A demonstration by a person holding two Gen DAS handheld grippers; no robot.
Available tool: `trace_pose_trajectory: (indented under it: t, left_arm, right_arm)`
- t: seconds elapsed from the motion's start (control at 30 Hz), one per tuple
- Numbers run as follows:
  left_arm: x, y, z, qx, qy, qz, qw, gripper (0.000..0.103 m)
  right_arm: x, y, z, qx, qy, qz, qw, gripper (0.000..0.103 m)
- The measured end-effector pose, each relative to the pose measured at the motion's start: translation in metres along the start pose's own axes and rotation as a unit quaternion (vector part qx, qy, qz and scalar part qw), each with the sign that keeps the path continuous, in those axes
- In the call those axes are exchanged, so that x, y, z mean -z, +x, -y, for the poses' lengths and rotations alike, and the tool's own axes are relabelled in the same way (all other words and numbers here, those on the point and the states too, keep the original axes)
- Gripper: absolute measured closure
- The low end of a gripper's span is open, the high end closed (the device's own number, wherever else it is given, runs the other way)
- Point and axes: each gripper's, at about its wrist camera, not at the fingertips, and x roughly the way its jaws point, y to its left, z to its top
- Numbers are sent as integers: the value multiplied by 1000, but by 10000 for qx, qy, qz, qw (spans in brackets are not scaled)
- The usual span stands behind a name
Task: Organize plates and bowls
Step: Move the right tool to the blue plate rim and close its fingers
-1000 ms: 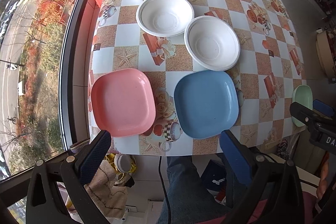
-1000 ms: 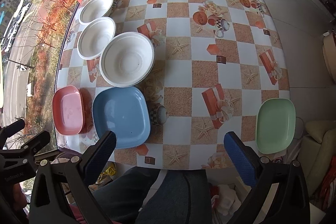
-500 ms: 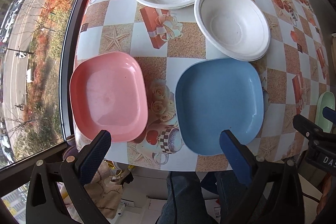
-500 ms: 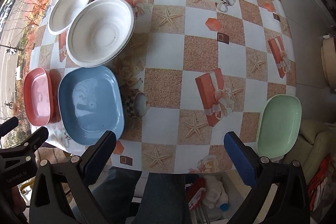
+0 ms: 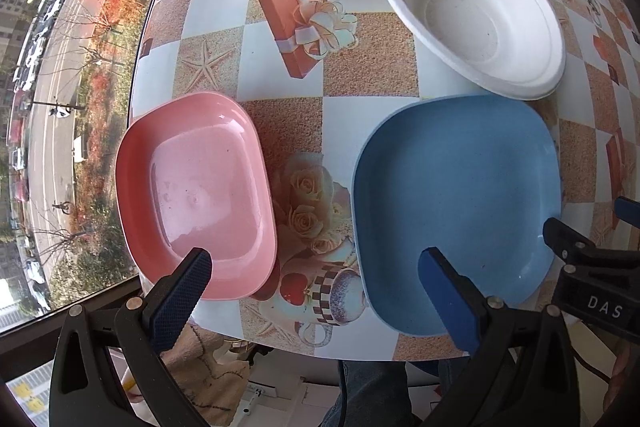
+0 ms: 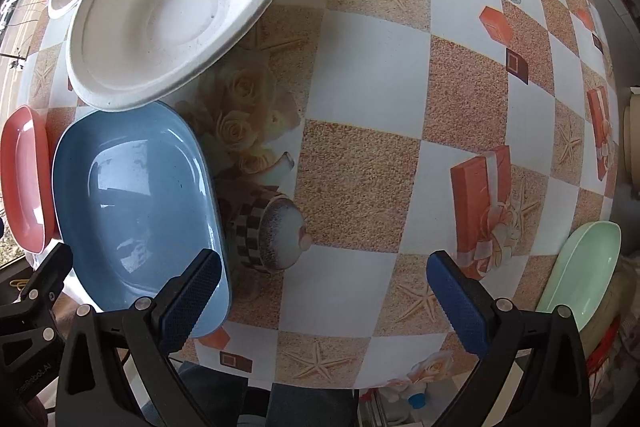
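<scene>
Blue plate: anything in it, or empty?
Empty. The blue plate shows only its bare glossy inside in both views, with nothing stacked on it; the left gripper is open near it.

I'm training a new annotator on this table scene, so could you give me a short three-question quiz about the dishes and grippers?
1. True or false: the square blue plastic plate lies between the square pink plastic plate and the pale green plastic plate.
2. Multiple choice: the nearest round white paper bowl is (a) stacked inside another bowl, (b) overlapping the blue plate's far rim, (c) held by a gripper.
3. Fill in: the left gripper and the right gripper are both ____ and hold nothing.

Key: 1 true; 2 b; 3 open.
</scene>
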Motion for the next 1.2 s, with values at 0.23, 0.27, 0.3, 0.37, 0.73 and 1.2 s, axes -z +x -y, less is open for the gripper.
trace_pose_trajectory:
  t: [0.23, 0.27, 0.3, 0.37, 0.73, 1.2]
  left_arm:
    - [-4, 11, 25, 147, 219, -1, 9997, 0]
    - [-5, 11, 29, 171, 280, 24, 9995, 0]
    - [-8, 13, 33, 200, 339, 64, 9992, 0]
    - [-9, 12, 39, 252, 428, 156, 9986, 0]
    - [-5, 28, 35, 612, 89, -90, 9980, 0]
    - [2, 42, 52, 803, -28, 15, 9968, 8]
  right_arm:
    - [17, 7, 27, 63, 265, -148, 9995, 0]
    - [20, 6, 32, 65, 315, -154, 9994, 0]
    - [22, 6, 37, 70, 359, -158, 9992, 0]
    - [28, 6, 47, 89, 447, -158, 9988, 0]
    - [11, 8, 53, -186, 507, -1, 9985, 0]
    - [2, 8, 33, -290, 65, 68, 9995, 0]
